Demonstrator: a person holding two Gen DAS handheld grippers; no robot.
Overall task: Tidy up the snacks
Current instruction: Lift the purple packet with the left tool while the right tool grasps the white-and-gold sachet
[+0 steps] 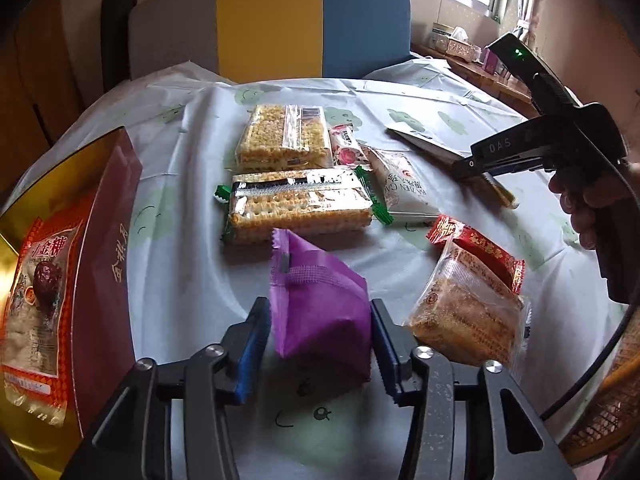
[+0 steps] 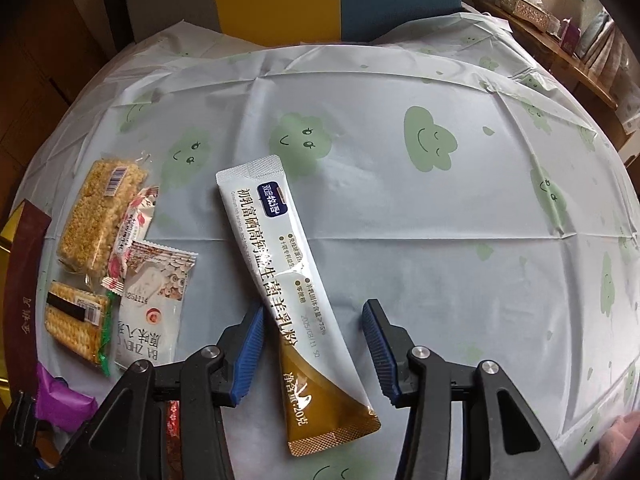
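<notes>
A puffy purple packet [image 1: 320, 312] lies on the tablecloth between the blue pads of my left gripper [image 1: 318, 340]. The pads stand close against its sides without squeezing it. A long white and gold sachet [image 2: 288, 280] lies slanted between the fingers of my right gripper [image 2: 314, 340]. Its left pad [image 2: 252, 340] is at the sachet's edge and the right pad stands apart. The left wrist view shows that gripper [image 1: 472, 164] over the sachet [image 1: 424, 140]. A maroon and gold box [image 1: 104, 240] at the left holds a red candy packet [image 1: 36, 300].
Loose snacks lie mid-table: a rice crisp pack [image 1: 284, 136], a cracker pack [image 1: 300, 204], a pink floral packet [image 1: 348, 146], a white packet [image 1: 400, 188] and a red-topped pastry pack [image 1: 468, 296]. A chair [image 1: 272, 20] stands behind the table. A person's hand [image 1: 580, 208] grips the right handle.
</notes>
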